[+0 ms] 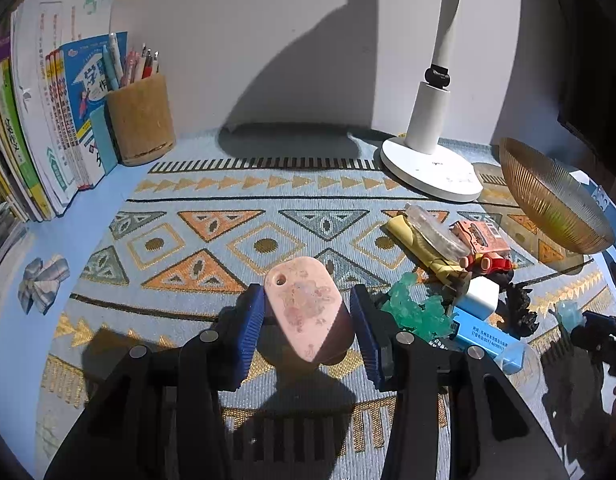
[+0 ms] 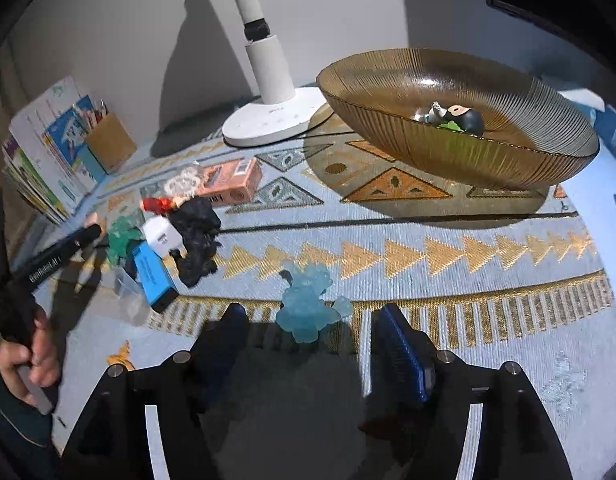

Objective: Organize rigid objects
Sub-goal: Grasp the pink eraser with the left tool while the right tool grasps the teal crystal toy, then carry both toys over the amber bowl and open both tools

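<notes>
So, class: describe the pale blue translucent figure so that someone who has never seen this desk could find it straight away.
Start at the big ribbed amber bowl on the patterned mat. Come toward the camera, past the row of gold triangles, to the blue figure lying alone just ahead of the right gripper. Unlike the green translucent figure in the pile, it is pale blue and apart from the clutter.

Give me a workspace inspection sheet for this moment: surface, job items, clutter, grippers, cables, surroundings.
Surface: patterned blue mat on a blue desk.
Job's things: pink tag, pale blue figure, amber bowl holding a dark figure.
Clutter: pile of small items on the mat, including a green figure, white charger, blue box, pink box.
Grippers: left gripper shut on the pink tag; right gripper open, the pale blue figure ahead of its fingertips.
Cables: nothing seen.
Surroundings: white lamp, pen holder, books, grey wall.
</notes>
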Action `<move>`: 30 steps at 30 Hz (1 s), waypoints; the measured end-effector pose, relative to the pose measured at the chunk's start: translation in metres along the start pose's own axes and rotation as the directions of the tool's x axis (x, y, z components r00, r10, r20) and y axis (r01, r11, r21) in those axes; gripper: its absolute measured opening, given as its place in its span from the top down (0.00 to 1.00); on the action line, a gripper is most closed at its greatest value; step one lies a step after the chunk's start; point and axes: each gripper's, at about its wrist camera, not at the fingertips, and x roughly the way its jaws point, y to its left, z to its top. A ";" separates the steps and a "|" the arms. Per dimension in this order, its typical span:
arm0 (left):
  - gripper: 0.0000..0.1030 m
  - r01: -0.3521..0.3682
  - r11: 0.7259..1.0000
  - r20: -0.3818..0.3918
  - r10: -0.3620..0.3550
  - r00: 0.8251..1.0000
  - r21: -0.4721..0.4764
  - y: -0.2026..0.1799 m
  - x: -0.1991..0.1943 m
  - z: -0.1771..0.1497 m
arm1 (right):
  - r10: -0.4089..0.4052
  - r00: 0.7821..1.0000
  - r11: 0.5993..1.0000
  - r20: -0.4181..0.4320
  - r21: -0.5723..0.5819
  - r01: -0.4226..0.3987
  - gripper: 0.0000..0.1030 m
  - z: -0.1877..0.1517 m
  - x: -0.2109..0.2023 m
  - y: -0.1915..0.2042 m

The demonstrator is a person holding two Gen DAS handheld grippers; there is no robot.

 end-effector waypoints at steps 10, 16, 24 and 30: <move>0.60 0.005 1.000 -0.004 -0.005 1.000 0.009 -0.001 0.001 0.000 | -0.091 0.996 0.994 0.010 -0.054 0.091 0.61 0.005 0.008 0.017; 0.60 0.004 1.000 -0.002 -0.004 1.000 0.011 -0.001 0.000 0.000 | -0.091 0.995 0.989 0.041 -0.111 0.095 0.64 0.003 0.005 0.028; 0.60 -0.002 1.000 0.013 0.002 1.000 0.014 -0.006 -0.007 0.000 | -0.072 0.993 0.993 0.091 -0.090 0.080 0.64 0.000 -0.009 0.026; 0.60 0.067 0.997 0.067 -0.069 0.995 0.033 -0.029 -0.040 0.020 | -0.029 0.992 0.999 0.123 -0.034 0.033 0.64 0.000 -0.035 0.013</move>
